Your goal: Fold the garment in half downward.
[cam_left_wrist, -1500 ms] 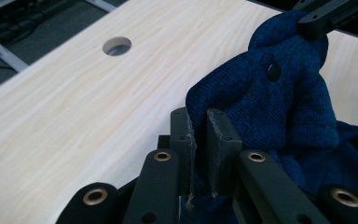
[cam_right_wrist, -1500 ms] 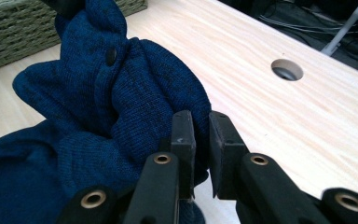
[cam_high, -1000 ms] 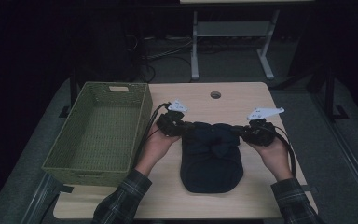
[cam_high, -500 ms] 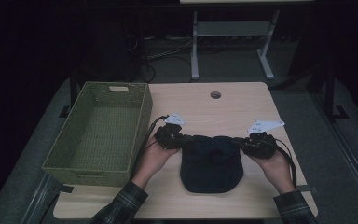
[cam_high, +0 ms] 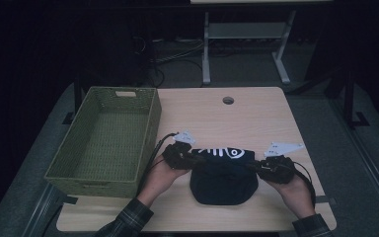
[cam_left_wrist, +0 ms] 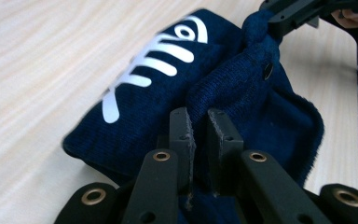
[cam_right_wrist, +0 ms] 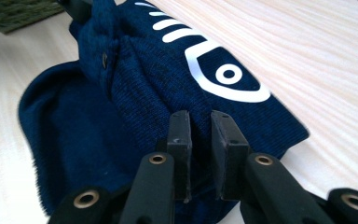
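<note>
Both hands have drawn the far edge of the navy cloth (cam_high: 222,175) back toward the person, folding it so its white fish-bone print faces up. The left fingers (cam_left_wrist: 199,135) and right fingers (cam_right_wrist: 203,135) each pinch a corner of the fold, low over the table (cam_high: 256,113); the fold looks nearly laid.

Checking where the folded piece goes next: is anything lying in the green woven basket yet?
No, the green woven basket shows only its bare woven floor in the high view.

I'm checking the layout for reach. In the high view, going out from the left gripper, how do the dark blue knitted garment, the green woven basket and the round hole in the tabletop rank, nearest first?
From the left gripper:
1. Dark blue knitted garment, in its jaws.
2. Green woven basket, just left.
3. Round hole in the tabletop, far edge.
</note>
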{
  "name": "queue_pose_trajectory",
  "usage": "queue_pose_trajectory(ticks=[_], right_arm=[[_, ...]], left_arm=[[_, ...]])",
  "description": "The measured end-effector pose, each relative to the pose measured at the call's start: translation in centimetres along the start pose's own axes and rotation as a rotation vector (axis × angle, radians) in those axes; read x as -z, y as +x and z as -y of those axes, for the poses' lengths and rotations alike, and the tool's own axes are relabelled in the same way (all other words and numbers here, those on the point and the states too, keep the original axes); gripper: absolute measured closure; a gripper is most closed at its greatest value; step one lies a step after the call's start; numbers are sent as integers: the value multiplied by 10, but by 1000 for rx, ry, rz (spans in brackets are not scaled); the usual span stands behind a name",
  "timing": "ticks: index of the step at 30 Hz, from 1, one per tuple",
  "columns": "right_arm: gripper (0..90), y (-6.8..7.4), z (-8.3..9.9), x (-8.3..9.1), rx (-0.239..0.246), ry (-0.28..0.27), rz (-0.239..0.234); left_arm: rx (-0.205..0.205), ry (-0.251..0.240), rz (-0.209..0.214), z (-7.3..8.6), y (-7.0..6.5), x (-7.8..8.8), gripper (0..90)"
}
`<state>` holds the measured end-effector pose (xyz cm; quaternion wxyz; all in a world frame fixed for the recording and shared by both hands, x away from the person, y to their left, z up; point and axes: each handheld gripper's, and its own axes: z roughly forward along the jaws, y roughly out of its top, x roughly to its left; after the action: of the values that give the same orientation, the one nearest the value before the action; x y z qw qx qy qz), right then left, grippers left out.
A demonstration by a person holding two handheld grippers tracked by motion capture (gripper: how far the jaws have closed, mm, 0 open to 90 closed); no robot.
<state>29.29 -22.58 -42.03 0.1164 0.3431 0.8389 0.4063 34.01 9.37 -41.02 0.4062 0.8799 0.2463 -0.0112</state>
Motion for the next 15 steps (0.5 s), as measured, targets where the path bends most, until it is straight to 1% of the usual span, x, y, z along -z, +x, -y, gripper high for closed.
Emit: queue_pose_trajectory(ticks=[2,4,7,8,11,15], right_arm=[[769,4,7,0,-10,4,-13],[754,6,10,0,-11,6,-16],[735,8,13,1,-11,4,-21],[706,11,16,2,-14,3,-26],[679,12,19,3,-17,3,-37],[650,19,26,6,-19,4,-49]], left_arm=[[3,1,7,3,-3,0,807],[-1,6,11,8,-8,0,805],[-5,13,10,10,-10,0,798],[-11,16,16,13,-13,0,793],[-9,18,25,16,-15,1,782],[-6,20,44,22,-21,3,729]])
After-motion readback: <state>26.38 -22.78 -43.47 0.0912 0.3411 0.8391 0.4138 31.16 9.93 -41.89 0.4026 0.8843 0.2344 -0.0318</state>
